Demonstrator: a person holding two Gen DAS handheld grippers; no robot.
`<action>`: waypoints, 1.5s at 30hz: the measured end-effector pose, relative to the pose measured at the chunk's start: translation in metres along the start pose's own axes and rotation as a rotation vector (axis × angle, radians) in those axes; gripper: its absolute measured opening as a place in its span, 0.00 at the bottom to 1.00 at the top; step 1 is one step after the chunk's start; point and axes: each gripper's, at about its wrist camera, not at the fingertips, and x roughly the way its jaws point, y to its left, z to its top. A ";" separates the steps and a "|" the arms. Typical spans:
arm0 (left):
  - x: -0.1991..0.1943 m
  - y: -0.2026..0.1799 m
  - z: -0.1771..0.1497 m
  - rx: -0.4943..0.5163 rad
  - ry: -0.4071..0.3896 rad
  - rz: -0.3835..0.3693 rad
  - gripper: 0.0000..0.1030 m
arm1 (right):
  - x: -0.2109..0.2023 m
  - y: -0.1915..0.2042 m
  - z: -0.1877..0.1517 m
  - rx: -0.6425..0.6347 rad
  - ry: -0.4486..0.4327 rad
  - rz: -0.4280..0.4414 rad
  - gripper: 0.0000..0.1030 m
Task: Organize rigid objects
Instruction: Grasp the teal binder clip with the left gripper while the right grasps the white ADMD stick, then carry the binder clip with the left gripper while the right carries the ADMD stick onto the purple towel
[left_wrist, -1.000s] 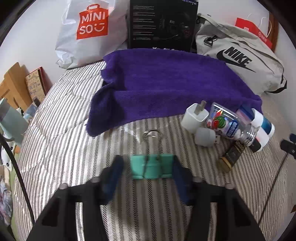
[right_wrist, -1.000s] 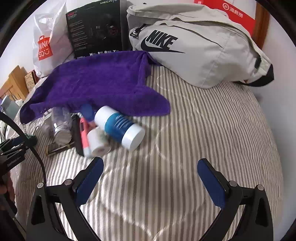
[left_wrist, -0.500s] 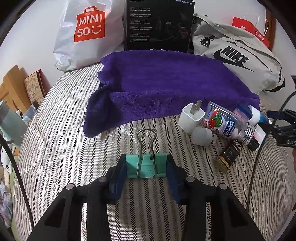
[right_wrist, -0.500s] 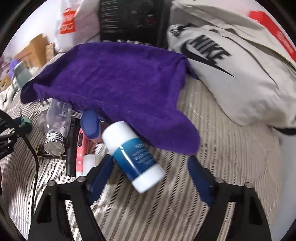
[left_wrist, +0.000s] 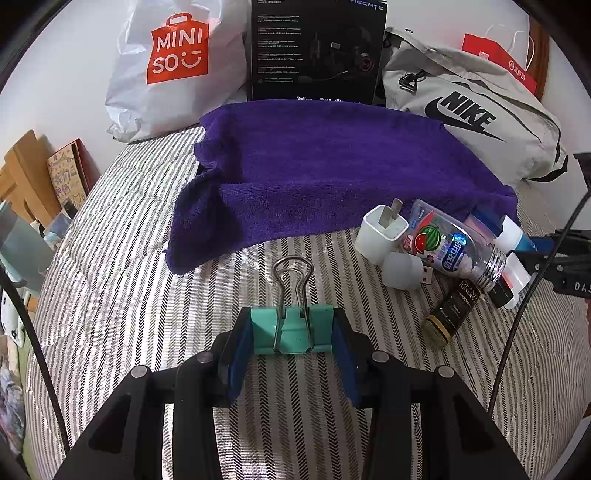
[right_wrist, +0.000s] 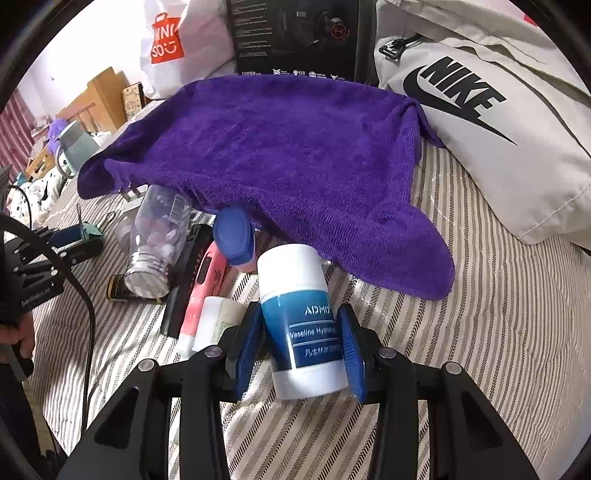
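Now the left gripper clamps the teal binder clip between its blue pads, on the striped bedsheet just near of the purple towel. The right gripper squeezes the white-and-blue Vaseline tube, lying beside a pink tube and clear bottle.

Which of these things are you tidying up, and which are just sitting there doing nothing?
Being tidied:
- green binder clip, in the left gripper
- blue-and-white tube, in the right gripper
- white charger plug
- clear candy bottle
- pink stick

Just lying about:
- purple towel
- Nike bag
- Miniso bag
- black box
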 end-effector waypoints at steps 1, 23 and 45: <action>0.000 0.000 0.000 0.001 -0.001 0.002 0.39 | 0.002 0.001 0.002 -0.006 0.006 -0.014 0.40; -0.022 -0.003 -0.003 -0.003 -0.018 -0.031 0.38 | -0.030 -0.009 -0.034 0.127 0.014 0.044 0.35; -0.053 -0.008 0.061 0.001 -0.138 -0.060 0.38 | -0.050 -0.013 0.014 0.149 -0.073 0.062 0.35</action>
